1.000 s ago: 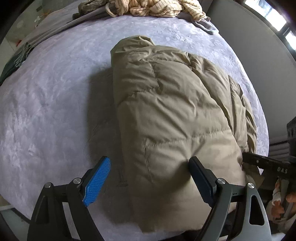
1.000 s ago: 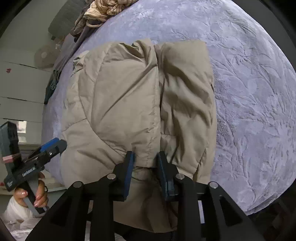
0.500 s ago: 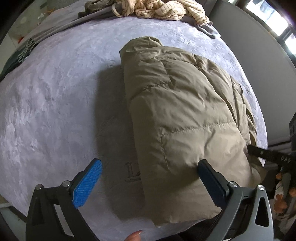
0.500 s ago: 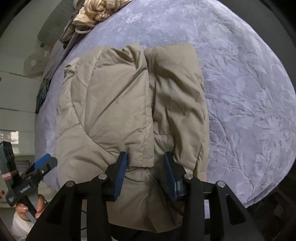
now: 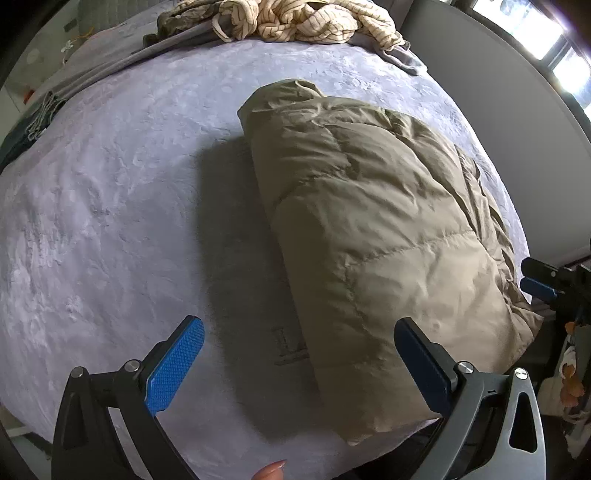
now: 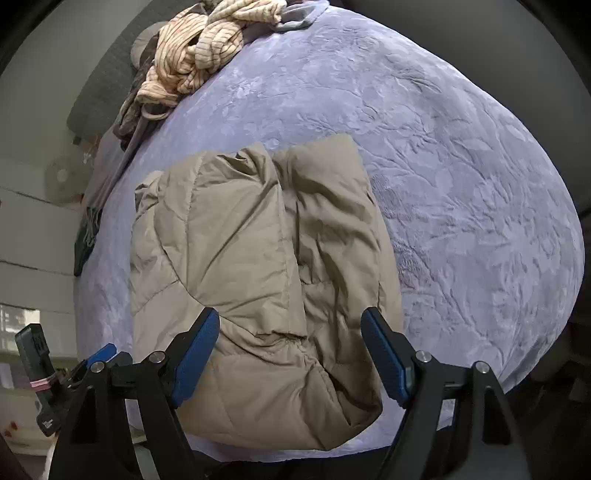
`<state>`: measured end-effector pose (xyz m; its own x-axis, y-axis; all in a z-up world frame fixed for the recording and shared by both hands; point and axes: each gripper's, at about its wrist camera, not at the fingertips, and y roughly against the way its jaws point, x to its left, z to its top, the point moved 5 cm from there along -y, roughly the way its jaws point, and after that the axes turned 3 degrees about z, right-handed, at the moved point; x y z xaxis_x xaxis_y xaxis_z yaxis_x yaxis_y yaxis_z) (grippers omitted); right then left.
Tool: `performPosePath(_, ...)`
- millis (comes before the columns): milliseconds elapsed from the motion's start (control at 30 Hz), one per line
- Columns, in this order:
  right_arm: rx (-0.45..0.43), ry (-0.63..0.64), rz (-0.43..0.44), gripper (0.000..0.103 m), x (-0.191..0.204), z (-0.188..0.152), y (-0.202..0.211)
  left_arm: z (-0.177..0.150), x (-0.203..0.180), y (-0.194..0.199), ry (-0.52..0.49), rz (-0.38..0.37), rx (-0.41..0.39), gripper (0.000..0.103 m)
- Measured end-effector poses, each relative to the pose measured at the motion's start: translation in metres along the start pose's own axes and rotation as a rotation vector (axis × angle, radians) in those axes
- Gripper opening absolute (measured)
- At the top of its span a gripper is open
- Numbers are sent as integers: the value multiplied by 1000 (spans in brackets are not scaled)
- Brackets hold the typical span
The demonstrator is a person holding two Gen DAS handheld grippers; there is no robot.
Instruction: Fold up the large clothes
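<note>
A tan puffer jacket [image 5: 373, 236] lies folded into a thick block on the lilac bed cover [image 5: 110, 206]; in the right wrist view the jacket [image 6: 258, 266] shows two layers side by side. My left gripper [image 5: 299, 365] is open and empty, above the jacket's near left corner. My right gripper [image 6: 291, 354] is open and empty, its fingers spread over the jacket's near edge. The right gripper's tips [image 5: 539, 277] show at the right edge of the left wrist view, and the left gripper [image 6: 103, 354] shows low at the left of the right wrist view.
A heap of cream striped clothing [image 5: 303, 18] and grey-brown garments lies at the far end of the bed, also in the right wrist view [image 6: 199, 51]. A dark cloth [image 6: 86, 240] hangs at the bed's left edge. A grey wall [image 5: 498, 110] runs along the right.
My right gripper opened and let go of the jacket's edge, then drew back. Both grippers pulled back and up from the jacket, which now rests on the bed.
</note>
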<state>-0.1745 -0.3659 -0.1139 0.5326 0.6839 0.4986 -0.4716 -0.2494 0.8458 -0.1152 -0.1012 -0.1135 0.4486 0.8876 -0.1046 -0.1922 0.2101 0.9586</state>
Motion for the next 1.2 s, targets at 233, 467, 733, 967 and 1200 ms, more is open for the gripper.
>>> performPosePath(233, 24, 2, -18, 81, -3, 8, -4, 12, 12, -9, 30, 6, 22, 103)
performPosePath(467, 64, 40, -26, 82, -12, 47, -11, 36, 16, -15, 140, -39, 38, 103)
performPosePath(733, 128, 14, 13, 91, -41, 71, -30, 48, 10, -42, 208, -115, 91, 103)
performPosePath(967, 205, -51, 203, 91, -67, 79, -61, 55, 13, -71, 265, -358, 136, 103)
performPosePath(1200, 269, -155, 371, 103, -78, 75, -100, 59, 19, -105, 368, -571, 200, 103)
